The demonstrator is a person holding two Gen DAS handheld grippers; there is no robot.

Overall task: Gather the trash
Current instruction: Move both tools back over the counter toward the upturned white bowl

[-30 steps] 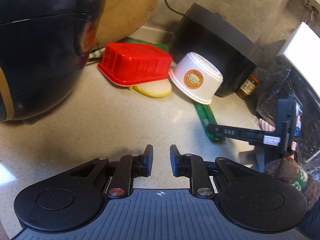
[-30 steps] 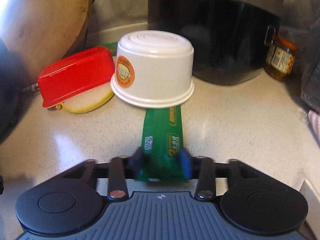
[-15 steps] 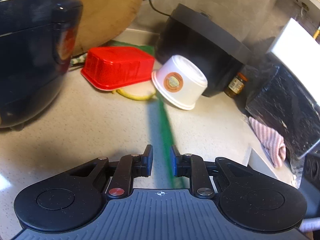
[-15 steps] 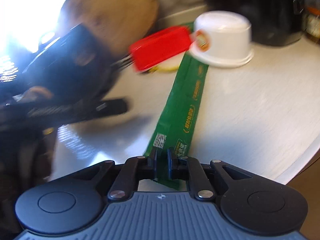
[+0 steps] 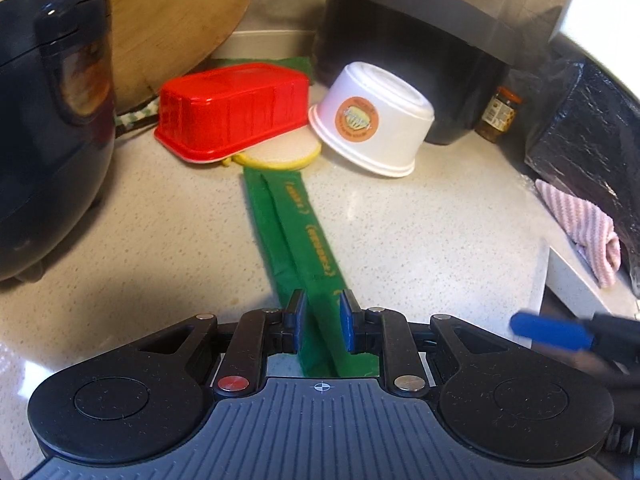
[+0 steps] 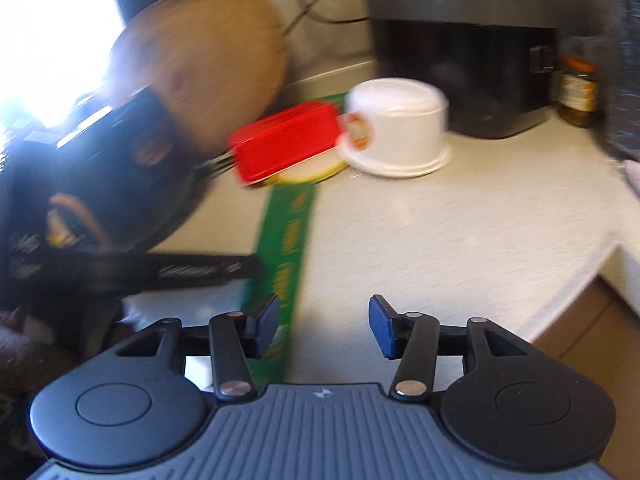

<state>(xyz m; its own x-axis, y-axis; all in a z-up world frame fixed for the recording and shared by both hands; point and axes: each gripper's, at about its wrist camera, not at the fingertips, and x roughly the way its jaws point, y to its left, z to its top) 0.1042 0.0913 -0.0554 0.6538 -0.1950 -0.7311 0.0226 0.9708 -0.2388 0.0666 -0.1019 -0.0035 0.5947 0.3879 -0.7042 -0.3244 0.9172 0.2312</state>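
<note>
A long green wrapper lies stretched on the counter, its far end under a yellow-rimmed lid. Its near end runs between the fingers of my left gripper, which stand narrowly apart beside it; whether the pads touch it is unclear. My right gripper is open and empty, with the wrapper beside its left finger. An upturned red tray and an upturned white cup sit behind.
A dark rice cooker stands at left, a round wooden board behind it. A black appliance and a small jar are at the back. A pink striped cloth lies at the right counter edge.
My right gripper has opened and let go of the green wrapper. The wrapper's near end now lies between my left gripper's fingers. The right camera has swung, blurring its view.
</note>
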